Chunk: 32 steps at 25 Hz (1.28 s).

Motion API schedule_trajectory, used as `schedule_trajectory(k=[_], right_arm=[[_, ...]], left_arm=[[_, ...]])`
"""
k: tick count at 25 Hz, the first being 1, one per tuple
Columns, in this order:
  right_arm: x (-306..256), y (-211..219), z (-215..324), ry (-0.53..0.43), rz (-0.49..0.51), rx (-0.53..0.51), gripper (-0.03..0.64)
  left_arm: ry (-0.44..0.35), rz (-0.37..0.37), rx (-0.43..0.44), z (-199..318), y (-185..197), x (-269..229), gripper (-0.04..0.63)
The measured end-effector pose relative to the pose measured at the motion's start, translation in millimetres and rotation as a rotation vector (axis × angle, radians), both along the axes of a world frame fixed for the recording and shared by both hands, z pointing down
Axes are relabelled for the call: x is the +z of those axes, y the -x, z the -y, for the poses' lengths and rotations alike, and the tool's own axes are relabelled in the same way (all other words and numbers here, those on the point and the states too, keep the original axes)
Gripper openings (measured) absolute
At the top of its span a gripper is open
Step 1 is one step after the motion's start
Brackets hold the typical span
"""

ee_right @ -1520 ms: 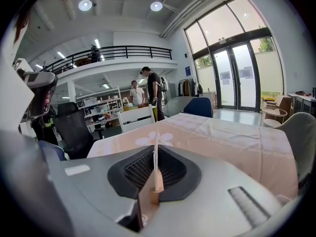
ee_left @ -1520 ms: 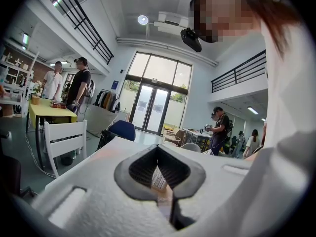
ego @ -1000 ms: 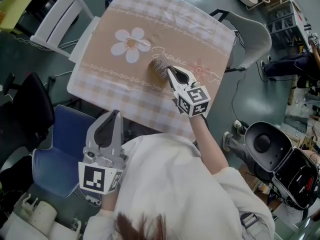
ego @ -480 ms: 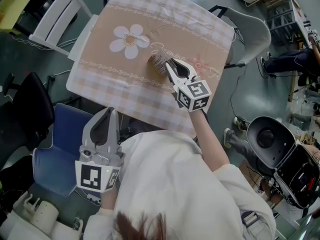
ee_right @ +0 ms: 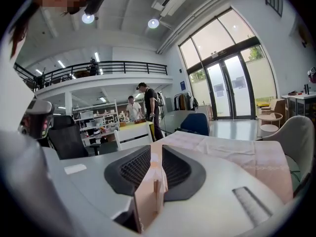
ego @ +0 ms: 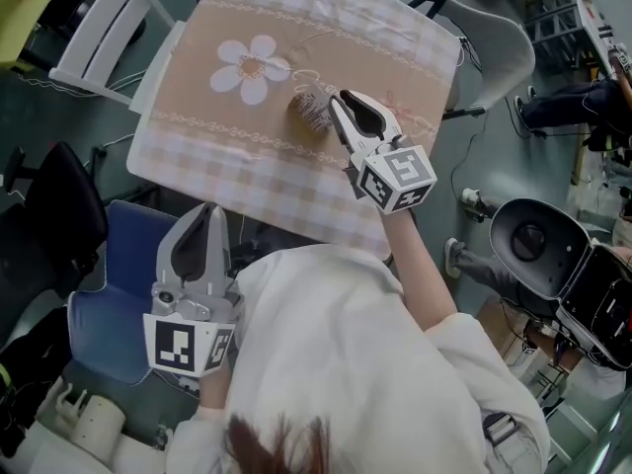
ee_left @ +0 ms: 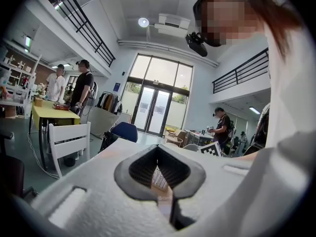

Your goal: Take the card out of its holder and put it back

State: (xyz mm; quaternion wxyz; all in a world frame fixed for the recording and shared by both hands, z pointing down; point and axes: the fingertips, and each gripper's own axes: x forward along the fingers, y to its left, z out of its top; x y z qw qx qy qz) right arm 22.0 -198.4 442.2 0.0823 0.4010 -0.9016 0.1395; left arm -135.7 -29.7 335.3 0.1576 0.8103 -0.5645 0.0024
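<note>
The card holder [ego: 312,113], a small grey-brown ribbed block with the card in it, stands on the beige flowered tablecloth [ego: 237,166]. My right gripper [ego: 341,101] hovers just right of the holder, a little apart from it. Its jaws are opening. In the right gripper view [ee_right: 155,150] the pads stand apart, and only a tan surface shows in the gap; nothing is pressed between them. My left gripper [ego: 208,211] hangs off the table's near edge over a blue chair, jaws together and empty. In the left gripper view [ee_left: 157,148] the holder [ee_left: 158,177] shows through its jaw window.
A white slatted chair [ego: 104,28] stands at the table's far left. A grey chair [ego: 499,57] is at its right side and a blue chair [ego: 109,309] is by my left gripper. A black round machine [ego: 533,240] sits on the floor. Several people [ee_left: 81,90] stand in the background.
The right gripper's tips were on the holder; its jaws have since opened and it has drawn back slightly to the right. The left gripper has barely moved.
</note>
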Motion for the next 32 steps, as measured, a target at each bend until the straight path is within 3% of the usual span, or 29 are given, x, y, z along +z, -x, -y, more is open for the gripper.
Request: schedule_trajectory(k=[9,15,32], right_arm=[[-75.2,-27.9,-25.4,-0.108,0.122,0.044,0.002],[-106.3,-45.4,-62.9,-0.148,0.158,0.063,-0.002],[-95.8,-70.6,-160.2,-0.058,0.115,0.164,-0.002]], left_arm=[[-0.010,0.000,0.053,5.0,-14.6,-2.4,0.000],[-0.021,0.001,0.085,9.1,-23.5,-3.9,0.000],[-0.056,-0.001,0.175,-1.3,-38.1,-8.8,0.000]])
